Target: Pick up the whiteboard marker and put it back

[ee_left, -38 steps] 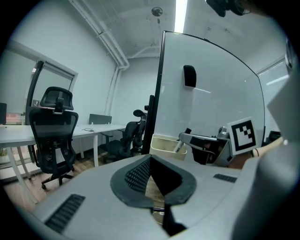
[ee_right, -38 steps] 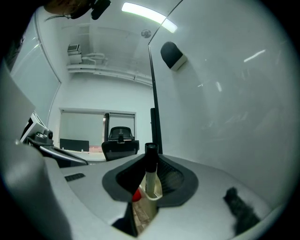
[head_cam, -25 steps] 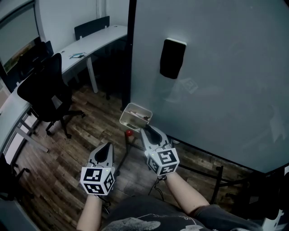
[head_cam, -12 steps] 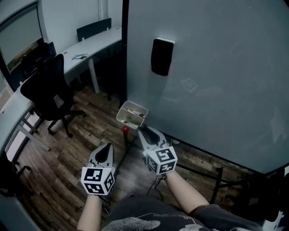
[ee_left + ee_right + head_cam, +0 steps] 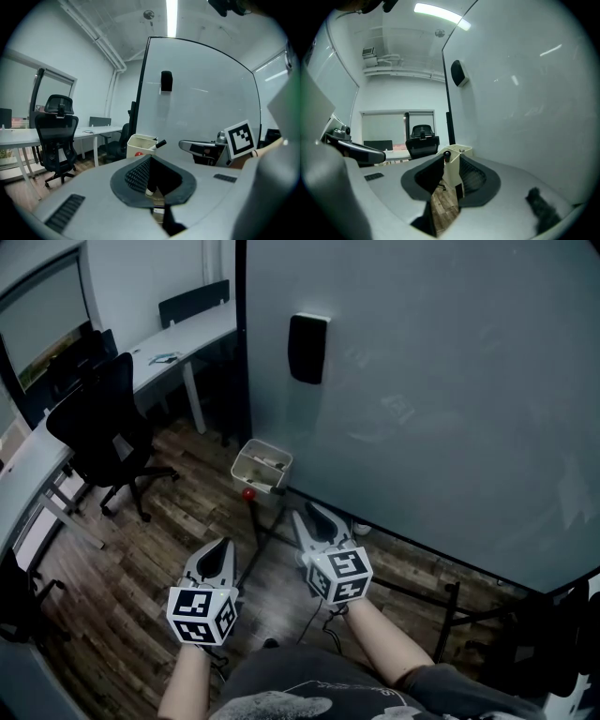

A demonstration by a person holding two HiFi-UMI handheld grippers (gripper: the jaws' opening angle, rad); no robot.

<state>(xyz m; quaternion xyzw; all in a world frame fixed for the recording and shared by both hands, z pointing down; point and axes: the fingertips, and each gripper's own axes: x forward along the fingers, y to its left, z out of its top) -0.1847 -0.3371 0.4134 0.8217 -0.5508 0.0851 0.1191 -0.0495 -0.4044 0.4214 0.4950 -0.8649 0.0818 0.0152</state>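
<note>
A black office chair point(image 5: 98, 427) is standing on the brown wooden floor point(image 5: 178, 512), just beside a long white desk point(image 5: 183, 334). A black eraser point(image 5: 307, 349) is sticking high up on the big pale board point(image 5: 450, 390). A long light point(image 5: 171, 14) is shining on the ceiling. Another dark chair point(image 5: 192, 298) is standing behind the desk, by the wall.

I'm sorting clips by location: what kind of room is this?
Most likely an office or meeting room: a large whiteboard stands on the floor, with a black swivel chair and a long white desk behind it.
</note>
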